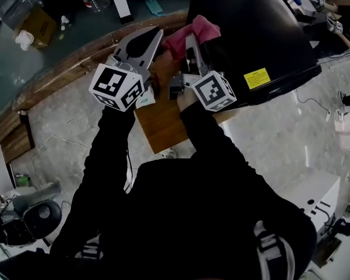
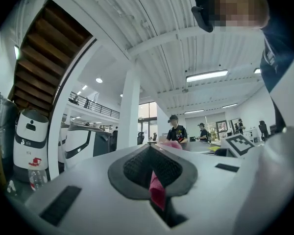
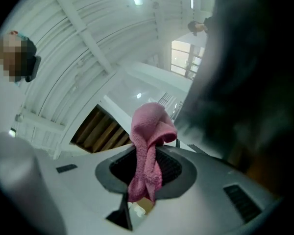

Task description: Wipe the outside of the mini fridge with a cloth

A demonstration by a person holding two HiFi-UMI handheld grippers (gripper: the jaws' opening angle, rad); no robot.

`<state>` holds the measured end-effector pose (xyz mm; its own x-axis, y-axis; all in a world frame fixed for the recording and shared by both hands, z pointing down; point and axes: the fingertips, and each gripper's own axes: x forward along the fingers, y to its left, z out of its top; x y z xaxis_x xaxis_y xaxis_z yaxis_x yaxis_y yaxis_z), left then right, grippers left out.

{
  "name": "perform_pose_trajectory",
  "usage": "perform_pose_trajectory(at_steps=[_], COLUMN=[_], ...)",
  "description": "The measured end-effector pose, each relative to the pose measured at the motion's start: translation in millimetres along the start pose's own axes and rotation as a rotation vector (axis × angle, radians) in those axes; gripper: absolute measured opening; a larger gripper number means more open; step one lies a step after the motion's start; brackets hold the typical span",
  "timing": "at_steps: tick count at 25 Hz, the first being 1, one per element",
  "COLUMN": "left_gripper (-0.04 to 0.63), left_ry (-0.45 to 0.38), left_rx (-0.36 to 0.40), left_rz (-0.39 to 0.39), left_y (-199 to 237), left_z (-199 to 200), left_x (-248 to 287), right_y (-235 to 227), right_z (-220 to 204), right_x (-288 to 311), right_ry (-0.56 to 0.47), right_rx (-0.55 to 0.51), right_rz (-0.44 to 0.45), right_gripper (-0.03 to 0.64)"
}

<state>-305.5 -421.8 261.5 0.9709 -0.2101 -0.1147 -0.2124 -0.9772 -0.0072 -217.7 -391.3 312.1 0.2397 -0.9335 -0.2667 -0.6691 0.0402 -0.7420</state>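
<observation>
Soft pink terry cloth: light, limp, no shape of its own, likely to bunch and drag rather than lie flat unless spread. Held in the air just beside the near left edge of the black box-shaped mini fridge; cannot tell whether touching it. Clamped in the right claw by a thick fold, with a loop standing up past the pads. Pinched in the left claw by only a thin corner, jaws otherwise together — probably a weak hold, apt to slip under a tug. Better taken by a fuller bunch before pressing on the fridge's hard, smooth shell.

Both arms in black sleeves reaching forward over the brown wooden desk, side by side, claws converging on the cloth and tipped upward toward the ceiling — marker cubes facing up.
</observation>
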Motion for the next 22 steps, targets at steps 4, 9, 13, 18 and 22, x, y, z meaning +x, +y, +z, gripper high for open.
perform_pose_trajectory(at_steps=[4, 9, 13, 18, 22], left_gripper=[0.006, 0.006, 0.006, 0.006, 0.006], left_ry=[0.021, 0.048, 0.076, 0.174, 0.234], left_rx=[0.005, -0.006, -0.014, -0.033, -0.101], left_rz=[-0.035, -0.068, -0.092, -0.125, -0.143], left_y=[7, 16, 15, 25, 33], left_z=[-5, -17, -33, -87, -132], left_x=[12, 23, 31, 50, 58], right_y=[-30, -71, -95, -129, -154], right_z=[3, 3, -11, -40, -60], right_x=[14, 15, 9, 11, 13], right_ry=[-0.088, -0.199, -0.219, -0.202, -0.182], right_rx=[0.191, 0.416, 0.549, 0.634, 0.624], right_rz=[-0.069, -0.141, -0.176, -0.245, -0.3], right_gripper=[0.086, 0.087, 0.087, 0.087, 0.087])
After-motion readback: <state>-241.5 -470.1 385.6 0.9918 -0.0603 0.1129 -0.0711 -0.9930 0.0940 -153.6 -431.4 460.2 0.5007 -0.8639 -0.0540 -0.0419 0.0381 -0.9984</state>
